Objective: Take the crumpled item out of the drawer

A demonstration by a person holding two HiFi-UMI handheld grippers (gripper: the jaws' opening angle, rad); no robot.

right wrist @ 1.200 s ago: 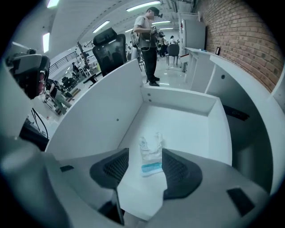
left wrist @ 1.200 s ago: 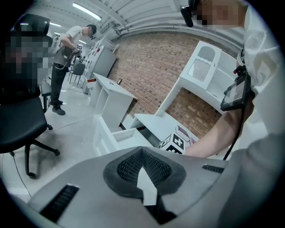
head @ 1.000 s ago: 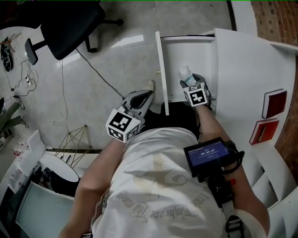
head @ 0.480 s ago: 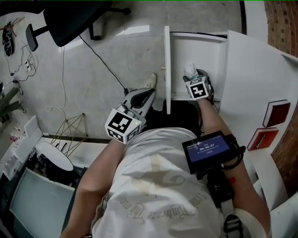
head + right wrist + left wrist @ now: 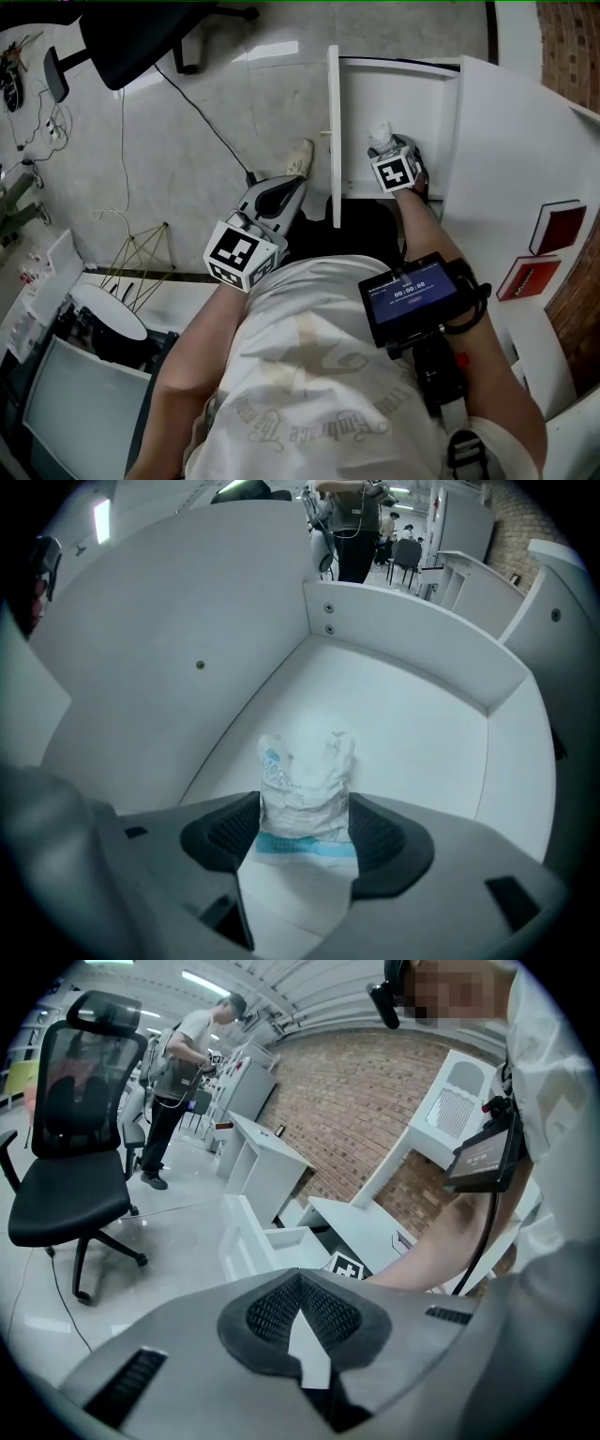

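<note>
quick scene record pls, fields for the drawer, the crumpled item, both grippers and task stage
drawer: white, pulled open
crumpled item: white packet with blue print, on the drawer floor
right gripper: pointing down into the drawer, jaws have just been opening, apart, packet between them, not clamped
left gripper: outside the drawer, jaws together, nothing held
task stage: packet not yet lifted out
</note>
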